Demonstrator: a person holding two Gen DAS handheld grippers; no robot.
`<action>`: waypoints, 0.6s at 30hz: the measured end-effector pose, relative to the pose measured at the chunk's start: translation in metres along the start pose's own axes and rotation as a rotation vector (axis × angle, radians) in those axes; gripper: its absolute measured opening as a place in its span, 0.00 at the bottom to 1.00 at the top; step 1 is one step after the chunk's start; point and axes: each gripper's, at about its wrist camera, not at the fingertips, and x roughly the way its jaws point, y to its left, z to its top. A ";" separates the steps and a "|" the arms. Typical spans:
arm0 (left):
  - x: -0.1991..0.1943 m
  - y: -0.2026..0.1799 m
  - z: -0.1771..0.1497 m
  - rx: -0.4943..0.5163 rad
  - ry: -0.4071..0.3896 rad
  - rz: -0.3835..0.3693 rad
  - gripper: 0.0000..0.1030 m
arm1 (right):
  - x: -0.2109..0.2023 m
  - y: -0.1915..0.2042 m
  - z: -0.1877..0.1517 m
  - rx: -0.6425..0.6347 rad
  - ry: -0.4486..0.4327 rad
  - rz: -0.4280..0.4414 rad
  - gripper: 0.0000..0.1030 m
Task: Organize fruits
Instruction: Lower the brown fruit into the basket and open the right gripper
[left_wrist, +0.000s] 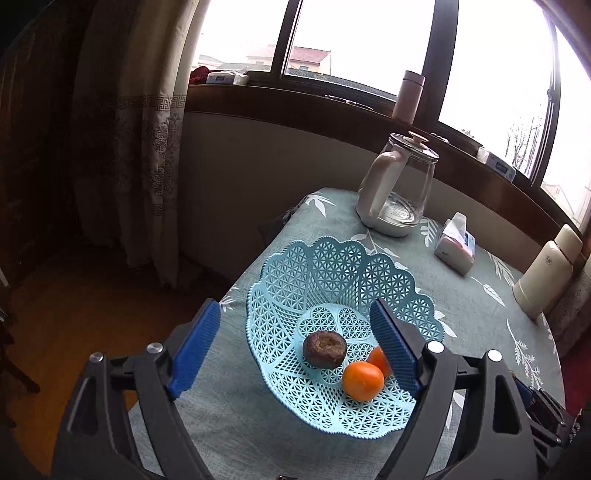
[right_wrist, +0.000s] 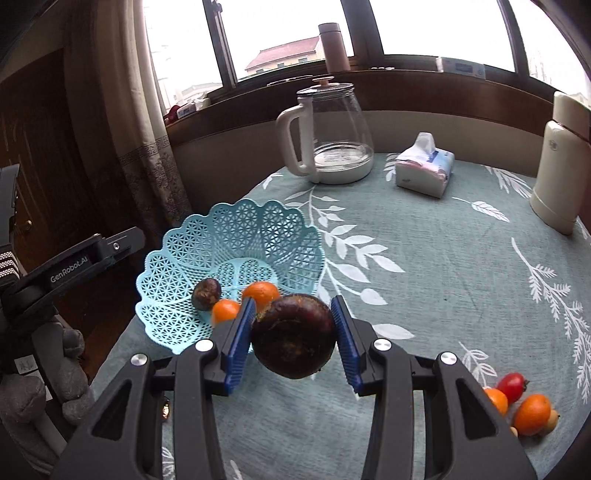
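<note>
- Fruit first: a large dark purple-brown round fruit (right_wrist: 293, 336) sits clamped between the blue ribbed pads of the right gripper (right_wrist: 293, 338), held above the teal leaf-print tablecloth (right_wrist: 424, 288) just beside the near rim of the basket.
- The light blue scalloped plastic lattice basket (right_wrist: 236, 236) stands near the table's left edge and holds a smaller dark brown round fruit (left_wrist: 324, 349) and two small orange citrus fruits (left_wrist: 363, 380), all lying close together on its floor.
- The left gripper (left_wrist: 295, 347) hovers over the basket's near side with its blue pads wide apart and nothing between them; one pad hides part of the farther orange.
- At the table's near right edge lies a cluster of loose fruit: two oranges (right_wrist: 532, 413), a small red tomato-like fruit (right_wrist: 511, 386) and small tan round pieces (right_wrist: 551, 421), touching one another.
- Toward the far edge stand a clear glass kettle with a white handle and base (right_wrist: 328, 136), a soft tissue pack (right_wrist: 424, 170) and a cream-coloured flask (right_wrist: 557, 177).
</note>
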 end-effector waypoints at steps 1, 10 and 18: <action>-0.001 0.001 0.001 -0.002 -0.003 0.000 0.83 | 0.004 0.008 0.002 -0.009 0.007 0.012 0.42; -0.013 0.018 0.010 -0.040 -0.031 0.011 0.84 | 0.039 0.068 0.016 -0.079 0.057 0.095 0.42; -0.018 0.033 0.015 -0.089 -0.044 0.022 0.91 | 0.055 0.079 0.017 -0.083 0.080 0.127 0.47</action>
